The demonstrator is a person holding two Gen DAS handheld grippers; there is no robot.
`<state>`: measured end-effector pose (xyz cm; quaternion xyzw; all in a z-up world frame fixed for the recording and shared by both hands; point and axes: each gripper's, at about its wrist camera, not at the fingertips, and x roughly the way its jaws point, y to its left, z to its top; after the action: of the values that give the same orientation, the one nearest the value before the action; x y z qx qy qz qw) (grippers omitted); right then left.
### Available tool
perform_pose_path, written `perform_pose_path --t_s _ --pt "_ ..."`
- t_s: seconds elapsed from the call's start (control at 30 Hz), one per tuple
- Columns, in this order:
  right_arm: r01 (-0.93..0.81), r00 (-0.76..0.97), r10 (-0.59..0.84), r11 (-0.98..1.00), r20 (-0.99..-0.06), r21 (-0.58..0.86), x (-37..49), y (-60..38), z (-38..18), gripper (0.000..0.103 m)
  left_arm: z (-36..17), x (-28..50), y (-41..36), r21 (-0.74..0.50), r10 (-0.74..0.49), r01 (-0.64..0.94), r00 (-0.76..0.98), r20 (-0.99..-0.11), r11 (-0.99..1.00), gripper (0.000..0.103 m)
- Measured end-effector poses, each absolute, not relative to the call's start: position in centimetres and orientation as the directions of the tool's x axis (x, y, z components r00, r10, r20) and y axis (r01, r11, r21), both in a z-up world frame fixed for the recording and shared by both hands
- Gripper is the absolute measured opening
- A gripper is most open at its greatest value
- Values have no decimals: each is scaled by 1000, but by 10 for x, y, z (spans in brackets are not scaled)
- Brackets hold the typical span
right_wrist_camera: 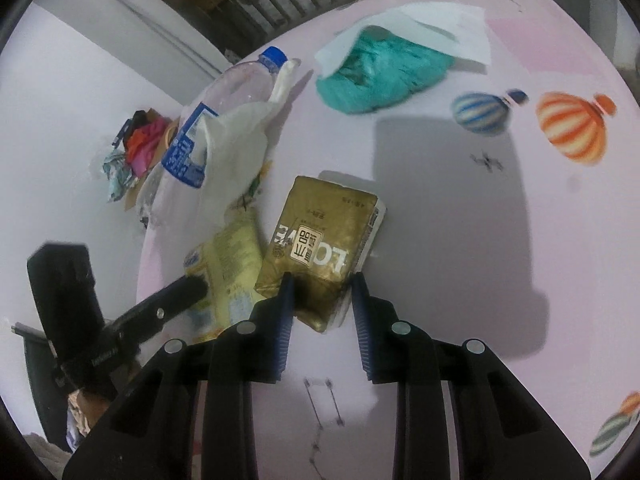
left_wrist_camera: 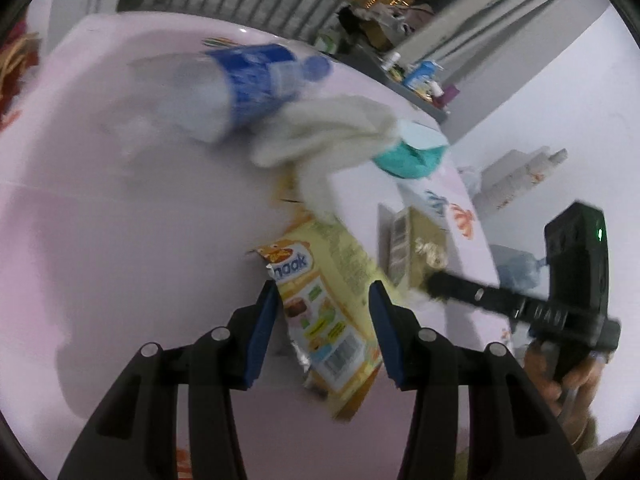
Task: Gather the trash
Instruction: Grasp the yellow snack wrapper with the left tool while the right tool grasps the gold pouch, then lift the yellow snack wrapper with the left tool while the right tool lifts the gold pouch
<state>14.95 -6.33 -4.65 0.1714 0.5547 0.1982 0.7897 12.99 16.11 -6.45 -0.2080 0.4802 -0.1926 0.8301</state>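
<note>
A yellow snack wrapper lies lengthwise between the blue pads of my left gripper, which is shut on it. The wrapper looks sharp while the table behind it is blurred. My right gripper is shut on the near end of a gold foil packet, one pad on each side. In the left wrist view the right gripper reaches in from the right onto that gold packet. In the right wrist view a left finger lies over the wrapper.
On the pink table with balloon prints lie a clear bottle with a blue label, a white tissue draped over it and a teal crumpled bag. Colourful clutter sits on the floor past the table's left edge.
</note>
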Motion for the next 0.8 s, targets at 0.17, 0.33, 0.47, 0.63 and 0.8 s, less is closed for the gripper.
perform_pose_path --t_s 0.17,0.33,0.47,0.63,0.8 --pt "-85 323 503 859 -801 505 129 -87 -47 26 -50 128 137 -599 -606 175 441 -662 781 45" --pt "-51 355 503 852 -788 521 112 -107 -49 26 -35 121 110 -649 -689 254 402 -603 717 45" --pt "-21 380 520 832 -765 554 110 -122 -56 25 -32 117 86 -658 -718 294 360 -595 693 45" --pt "-2 402 525 820 -750 573 104 -140 -57 25 -35 113 60 -590 -675 328 347 -651 738 44" --pt "21 417 543 796 -729 605 98 -153 -57 24 -44 119 45 -529 -616 319 346 -707 786 23"
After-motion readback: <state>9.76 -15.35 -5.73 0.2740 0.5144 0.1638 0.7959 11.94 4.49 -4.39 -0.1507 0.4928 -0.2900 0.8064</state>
